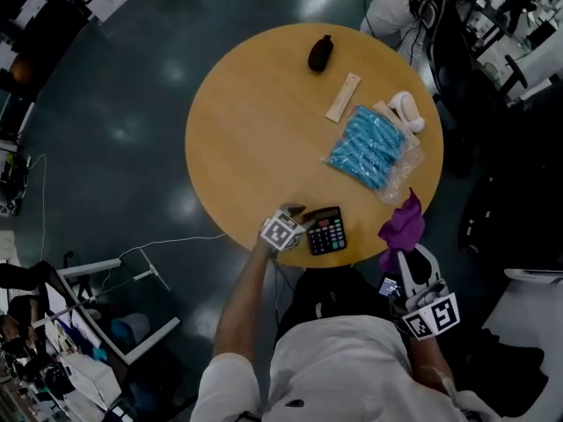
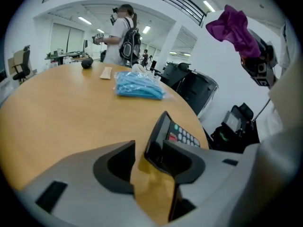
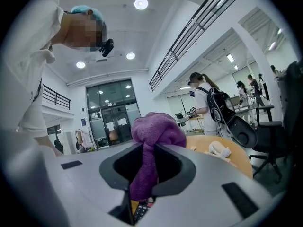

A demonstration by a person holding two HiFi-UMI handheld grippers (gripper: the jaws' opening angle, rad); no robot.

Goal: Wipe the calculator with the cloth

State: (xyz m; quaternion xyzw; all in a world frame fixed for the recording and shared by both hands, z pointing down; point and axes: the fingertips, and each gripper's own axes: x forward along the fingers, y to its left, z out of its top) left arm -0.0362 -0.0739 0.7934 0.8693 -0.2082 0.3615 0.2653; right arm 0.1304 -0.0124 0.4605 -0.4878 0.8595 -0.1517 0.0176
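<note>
The calculator [image 1: 326, 230] lies flat on the round wooden counter [image 1: 255, 130], close to its near edge. The left hand-held gripper [image 1: 296, 214] sits at the calculator's left side with its jaws spread wide. The calculator's end is between them, close against the right jaw. To the calculator's right, at the counter's rim, the right hand-held gripper [image 1: 400, 258] is closed on a purple cloth [image 1: 403, 225] that bunches above its jaws. Farther across lie a bag of blue items [image 1: 368, 146], a pale stick [image 1: 343, 97] and a black object [image 1: 320, 53].
</note>
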